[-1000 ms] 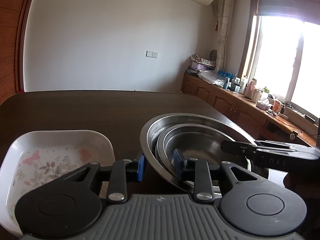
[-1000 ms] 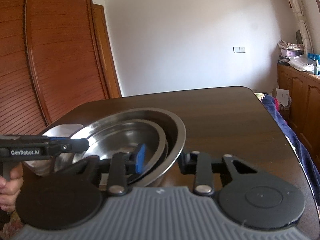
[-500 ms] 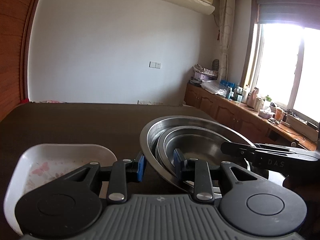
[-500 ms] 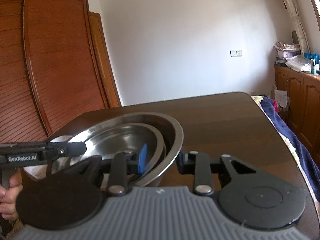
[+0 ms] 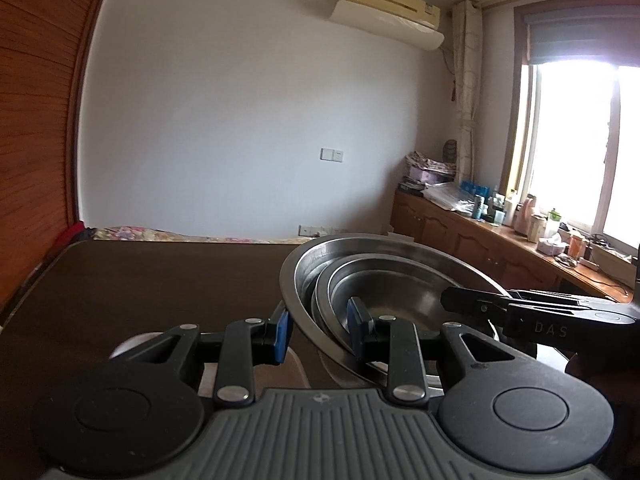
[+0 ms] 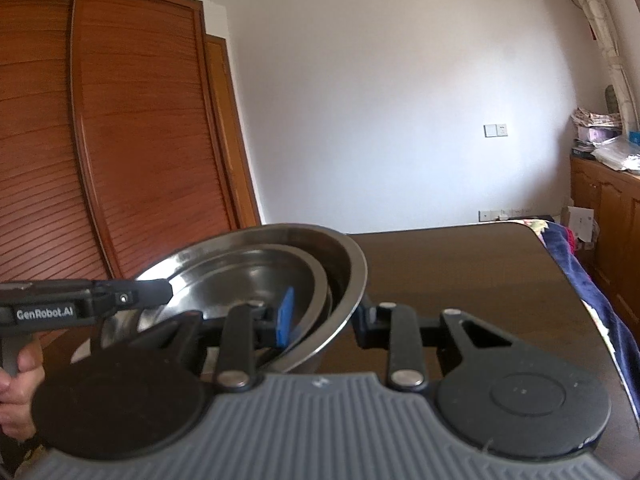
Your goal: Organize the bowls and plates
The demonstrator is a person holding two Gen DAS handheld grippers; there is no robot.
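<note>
A stack of nested steel bowls (image 5: 384,276) hangs tilted above the dark table (image 5: 160,280), held from two sides. My left gripper (image 5: 318,326) is shut on the stack's near rim, one blue pad outside the big bowl and one inside. In the right wrist view the same bowls (image 6: 256,272) fill the centre, and my right gripper (image 6: 324,318) is shut on the opposite rim; its right finger is partly hidden behind the bowl wall. Each gripper also shows in the other's view: the right one (image 5: 520,308), the left one (image 6: 80,304) with a hand (image 6: 16,380) on its handle.
A white tray (image 5: 128,346) peeks out under my left gripper, mostly hidden. The table (image 6: 460,272) stretches on beyond the bowls. A wooden wardrobe (image 6: 100,140) stands at the left, a low cabinet with clutter (image 5: 500,224) runs under the window, and bedding (image 6: 580,280) lies beside the table's right edge.
The bowl stack has risen from the table with both grippers on it. The left wrist view has tilted up, and the white floral tray has dropped almost out of sight.
</note>
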